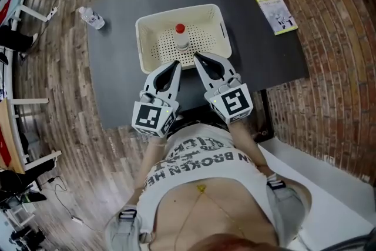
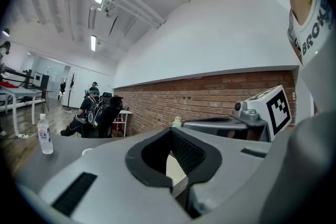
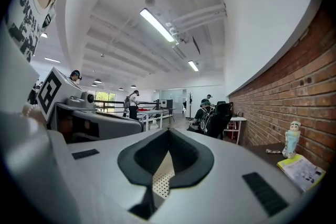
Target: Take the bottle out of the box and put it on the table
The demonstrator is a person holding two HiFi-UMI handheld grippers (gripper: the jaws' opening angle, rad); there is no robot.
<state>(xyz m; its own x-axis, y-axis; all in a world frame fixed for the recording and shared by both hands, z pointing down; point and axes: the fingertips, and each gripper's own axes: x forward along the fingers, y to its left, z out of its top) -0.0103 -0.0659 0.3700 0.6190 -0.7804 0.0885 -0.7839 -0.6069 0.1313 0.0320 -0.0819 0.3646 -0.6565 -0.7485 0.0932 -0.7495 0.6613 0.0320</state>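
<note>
A dark table (image 1: 117, 85) carries the cream box (image 1: 151, 23) at mid-frame. The left gripper (image 1: 175, 64) and right gripper (image 1: 197, 56), jaws together and empty, point at its lower rim. The red-capped bottle (image 1: 181, 37) stands inside, just above them. Only the head view shows it.
</note>
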